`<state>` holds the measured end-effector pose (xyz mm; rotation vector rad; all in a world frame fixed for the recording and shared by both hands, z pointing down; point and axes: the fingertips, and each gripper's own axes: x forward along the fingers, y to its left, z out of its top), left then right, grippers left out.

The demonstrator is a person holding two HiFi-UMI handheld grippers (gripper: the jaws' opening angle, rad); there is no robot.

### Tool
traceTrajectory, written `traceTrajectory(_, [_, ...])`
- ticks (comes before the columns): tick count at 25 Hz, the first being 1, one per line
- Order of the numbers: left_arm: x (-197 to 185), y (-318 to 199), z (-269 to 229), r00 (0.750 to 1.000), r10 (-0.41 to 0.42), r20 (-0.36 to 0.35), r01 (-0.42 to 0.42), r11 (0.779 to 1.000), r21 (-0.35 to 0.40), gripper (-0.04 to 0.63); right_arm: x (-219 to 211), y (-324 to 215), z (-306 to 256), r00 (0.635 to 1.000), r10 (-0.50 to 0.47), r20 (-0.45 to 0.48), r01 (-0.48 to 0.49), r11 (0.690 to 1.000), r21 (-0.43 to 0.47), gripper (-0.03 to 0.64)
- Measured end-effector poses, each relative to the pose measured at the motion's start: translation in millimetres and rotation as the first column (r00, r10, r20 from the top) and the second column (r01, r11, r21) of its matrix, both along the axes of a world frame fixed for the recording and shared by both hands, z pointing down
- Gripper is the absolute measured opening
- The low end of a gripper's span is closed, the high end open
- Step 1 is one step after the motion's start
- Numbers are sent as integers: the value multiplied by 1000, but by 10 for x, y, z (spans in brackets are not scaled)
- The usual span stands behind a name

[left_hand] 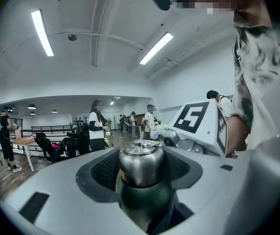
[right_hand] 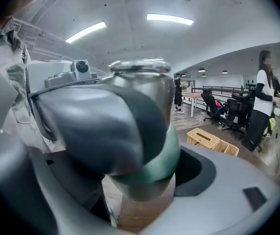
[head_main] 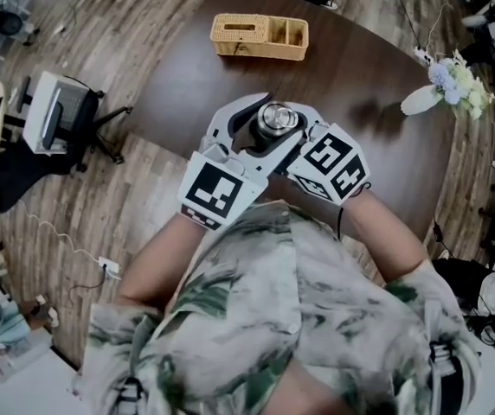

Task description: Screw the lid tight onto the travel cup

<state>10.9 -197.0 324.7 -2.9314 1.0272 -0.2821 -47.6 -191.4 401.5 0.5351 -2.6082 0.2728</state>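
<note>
The travel cup (head_main: 278, 119) is held up above the dark round table (head_main: 369, 67), its steel lid facing the head camera. My left gripper (head_main: 273, 122) is shut on the steel lid (left_hand: 141, 163), with the green cup body (left_hand: 142, 199) below the pads. My right gripper (head_main: 298, 126) comes in from the right and is shut on the cup's body (right_hand: 152, 180). In the right gripper view the left gripper's grey jaw crosses in front of the cup, hiding much of it. The right gripper's marker cube (left_hand: 201, 124) shows just beyond the lid.
A wicker basket (head_main: 259, 35) with compartments stands at the table's far side. A bunch of pale flowers (head_main: 455, 85) lies at the right edge. An office chair (head_main: 61, 115) stands on the wooden floor to the left. Several people (left_hand: 97, 126) stand further back in the room.
</note>
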Motion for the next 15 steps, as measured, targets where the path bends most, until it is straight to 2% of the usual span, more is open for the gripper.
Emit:
traceTrajectory(8, [-33,44,6,993,117,-28,-118,993,-31,272,-31,37,10,999,-30,-18,30,1000,1,397])
traceTrajectory(15, [-18,67,24,983,176,-48,-178,983,-43,272,-11,52,33,999,-41,-23,41,999,0,397])
